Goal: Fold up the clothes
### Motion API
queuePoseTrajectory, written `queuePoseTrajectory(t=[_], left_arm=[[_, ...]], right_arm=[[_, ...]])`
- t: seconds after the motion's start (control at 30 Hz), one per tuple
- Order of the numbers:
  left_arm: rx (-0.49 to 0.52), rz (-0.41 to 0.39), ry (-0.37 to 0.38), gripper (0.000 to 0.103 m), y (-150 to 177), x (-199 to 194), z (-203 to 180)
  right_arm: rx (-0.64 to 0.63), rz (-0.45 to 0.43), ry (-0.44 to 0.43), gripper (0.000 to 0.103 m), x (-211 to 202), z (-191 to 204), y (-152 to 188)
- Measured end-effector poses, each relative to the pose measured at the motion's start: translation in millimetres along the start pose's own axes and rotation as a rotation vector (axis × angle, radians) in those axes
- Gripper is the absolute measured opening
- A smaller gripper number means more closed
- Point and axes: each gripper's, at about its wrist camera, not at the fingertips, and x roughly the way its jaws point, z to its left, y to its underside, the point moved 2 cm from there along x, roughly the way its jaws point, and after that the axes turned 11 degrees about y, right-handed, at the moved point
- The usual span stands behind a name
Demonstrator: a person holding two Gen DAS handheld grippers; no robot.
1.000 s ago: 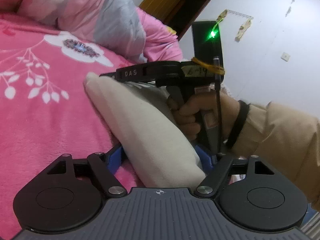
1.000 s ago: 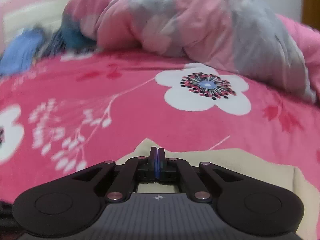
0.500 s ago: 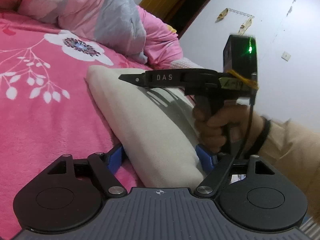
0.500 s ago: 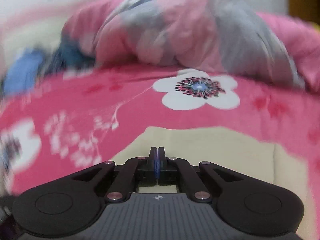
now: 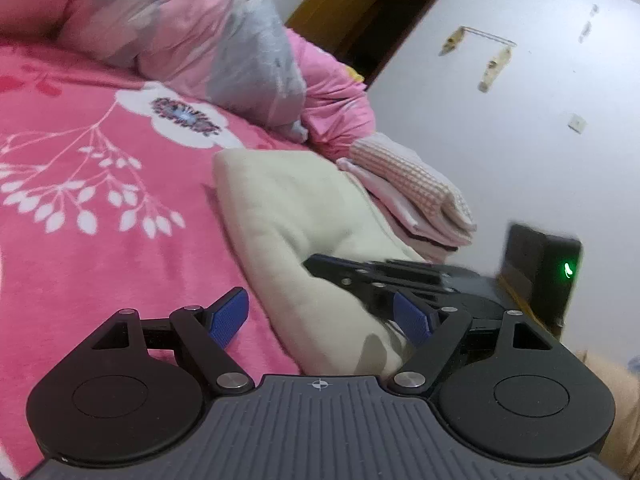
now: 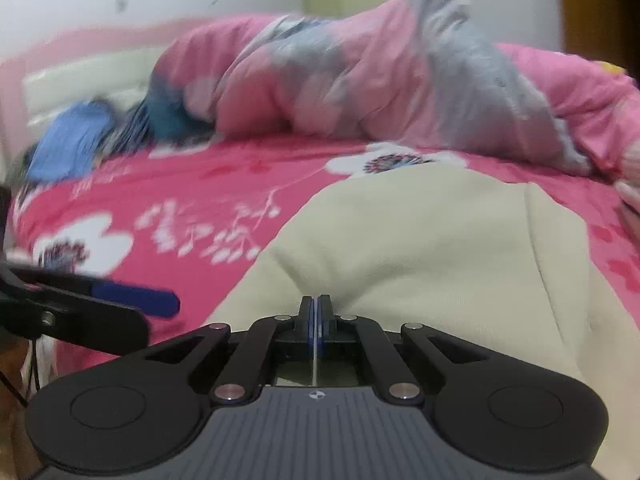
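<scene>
— What does the left claw (image 5: 322, 316) look like up close?
— Black linkage arms with silver rivets, two round black discs, a ribbed grey housing bearing a small crosshair mark, and blue textured pads (image 5: 228, 317).
— And the right claw (image 6: 316, 322)?
— Same build: black arms, silver rivets, blue pads, ribbed grey body. Seen from the left wrist, a black box (image 5: 540, 268) with a green light sits on it.
— Any clothing?
— A tan sleeve (image 5: 616, 392) at the edge.
</scene>
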Motion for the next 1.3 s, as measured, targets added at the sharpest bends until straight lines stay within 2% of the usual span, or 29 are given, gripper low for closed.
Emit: queuePoseTrajectory(t=[0.07,0.13,0.2,0.23,0.3,0.33,0.43,0.5,0.57,0.63,0.73,0.83,0.93,1.0,1.1,1.3], left_arm=[[-0.017,0.000,-0.007,0.082,-4,-1,3],[-0.034,0.006,-0.008,0.084,-10,1,6],[-0.062,0.024,-0.004,0.086,-16,6,11],[-0.084,0.041,-0.007,0.088,-19,10,15],[-0.130,0.074,-0.014,0.089,-24,20,22],[-0.152,0.090,-0.011,0.089,-27,25,25],[-0.203,0.125,0.024,0.089,-31,38,31],[-0.212,0.148,0.025,0.089,-32,49,33],[-0.185,0.168,0.012,0.089,-33,59,33],[-0.160,0.183,0.008,0.090,-35,70,33],[-0.137,0.201,0.015,0.093,-38,85,33],[-0.155,0.191,0.023,0.096,-42,97,35],[-0.178,0.180,0.037,0.095,-46,101,37],[-0.185,0.175,0.054,0.087,-49,96,37],[-0.224,0.165,0.082,0.081,-54,89,41],[-0.262,0.123,0.072,0.081,-69,66,49]], right_arm=[[0.057,0.005,0.004,0.004,-11,-4,-7],[0.119,-0.013,-0.003,0.021,-31,-15,-12],[0.204,-0.087,-0.004,0.045,-61,-42,-16],[0.273,-0.120,-0.006,0.050,-76,-62,-17],[0.425,-0.138,-0.043,0.075,-92,-109,-12],[0.515,-0.112,-0.081,0.078,-94,-138,-5],[0.753,-0.005,-0.085,0.079,-76,-202,23],[0.841,0.066,-0.106,0.080,-56,-225,39],[0.839,0.155,-0.159,0.080,-31,-230,49],[0.756,0.208,-0.217,0.080,-9,-223,49],[0.680,0.212,-0.298,0.080,9,-218,41],[0.676,0.225,-0.364,0.079,27,-218,35],[0.673,0.228,-0.376,0.070,33,-213,29],[0.685,0.219,-0.380,0.063,29,-209,29],[0.693,0.203,-0.392,0.060,28,-197,23],[0.681,0.203,-0.370,0.060,37,-165,4]])
